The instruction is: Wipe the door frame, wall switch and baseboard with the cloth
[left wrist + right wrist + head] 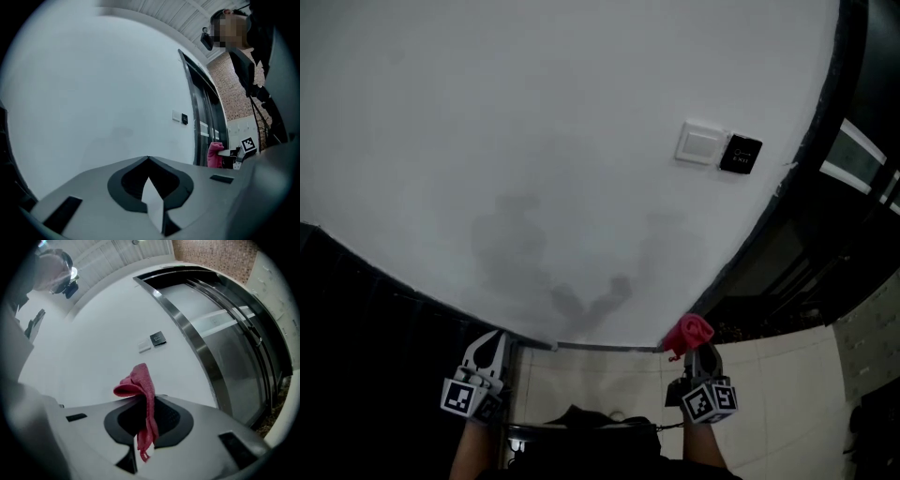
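In the head view a white wall (534, 141) fills most of the picture, with a white switch (701, 143) at about 2 o'clock and a small black panel (741, 154) touching its right side. A dark door frame (827, 112) curves down the wall's right edge from 1 o'clock toward 5 o'clock, with pale floor tiles (787, 394) below it. The left hand-held gripper (494, 337) sits at 7 o'clock and the right hand-held gripper (701, 354) at 5 o'clock, both pointing at the foot of the wall. A bunched pink cloth (689, 332) sticks out of the right one, near a thin grey strip (605, 347) that runs along the wall's bottom edge. In the left gripper view the left hand-held gripper (149, 161) has its jaws closed together with nothing between them. The wall (93, 93) lies ahead, the switch (176, 116) and panel (184, 119) at 3 o'clock just left of the door frame (193, 93), and the cloth (215, 154) shows further right, beside the right hand-held gripper (240, 154). In the right gripper view the right hand-held gripper (144, 401) is clamped on the cloth (137, 384), which folds over at the jaw tips and hangs down between them. Switch (145, 346) and panel (158, 339) sit at 12 o'clock above it, apart from the cloth, with the door frame (187, 329) at 2 o'clock.
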Action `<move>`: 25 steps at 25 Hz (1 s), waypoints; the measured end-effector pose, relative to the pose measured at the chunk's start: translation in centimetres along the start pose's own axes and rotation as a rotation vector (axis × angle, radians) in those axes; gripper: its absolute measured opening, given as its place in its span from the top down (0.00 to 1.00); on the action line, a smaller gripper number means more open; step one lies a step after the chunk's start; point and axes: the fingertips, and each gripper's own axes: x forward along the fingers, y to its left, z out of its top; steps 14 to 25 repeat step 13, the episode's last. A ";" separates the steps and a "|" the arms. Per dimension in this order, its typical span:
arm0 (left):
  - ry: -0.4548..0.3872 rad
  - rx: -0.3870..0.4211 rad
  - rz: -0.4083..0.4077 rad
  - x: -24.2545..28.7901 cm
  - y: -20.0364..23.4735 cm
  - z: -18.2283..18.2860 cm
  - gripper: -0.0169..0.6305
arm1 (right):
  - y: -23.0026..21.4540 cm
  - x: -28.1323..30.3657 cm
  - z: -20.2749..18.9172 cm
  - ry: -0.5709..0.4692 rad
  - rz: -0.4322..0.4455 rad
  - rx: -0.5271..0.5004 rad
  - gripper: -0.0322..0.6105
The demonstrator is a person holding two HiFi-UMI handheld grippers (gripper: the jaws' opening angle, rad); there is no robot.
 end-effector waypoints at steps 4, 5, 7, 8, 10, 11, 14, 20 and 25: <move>-0.020 0.004 0.006 1.2 -0.3 0.8 0.99 | -0.9 0.6 1.3 -0.015 0.001 -0.007 0.89; -0.030 0.001 0.009 1.2 -0.3 0.8 0.99 | -0.9 0.7 1.6 -0.024 0.003 -0.016 0.89; -0.054 -0.015 0.013 0.5 0.0 0.3 0.99 | -0.8 0.6 1.6 -0.043 0.001 -0.032 0.89; -0.061 -0.025 0.011 0.0 0.1 -0.1 0.99 | -0.7 0.5 1.5 -0.051 -0.001 -0.033 0.89; -0.063 -0.038 0.004 -0.7 0.1 -0.9 0.99 | -0.2 0.2 1.3 -0.060 -0.002 -0.027 0.89; -0.062 -0.043 -0.001 -1.0 0.0 -1.0 0.99 | 0.0 0.1 1.3 -0.063 -0.001 -0.026 0.89; -0.060 -0.054 -0.010 -1.4 -0.4 -1.1 0.99 | 0.7 -0.2 1.7 -0.073 0.003 -0.023 0.89; -0.060 -0.054 -0.010 -1.4 -0.4 -1.1 0.99 | 0.7 -0.2 1.7 -0.073 0.003 -0.023 0.89; -0.060 -0.054 -0.010 -1.4 -0.4 -1.1 0.99 | 0.7 -0.2 1.7 -0.073 0.003 -0.023 0.89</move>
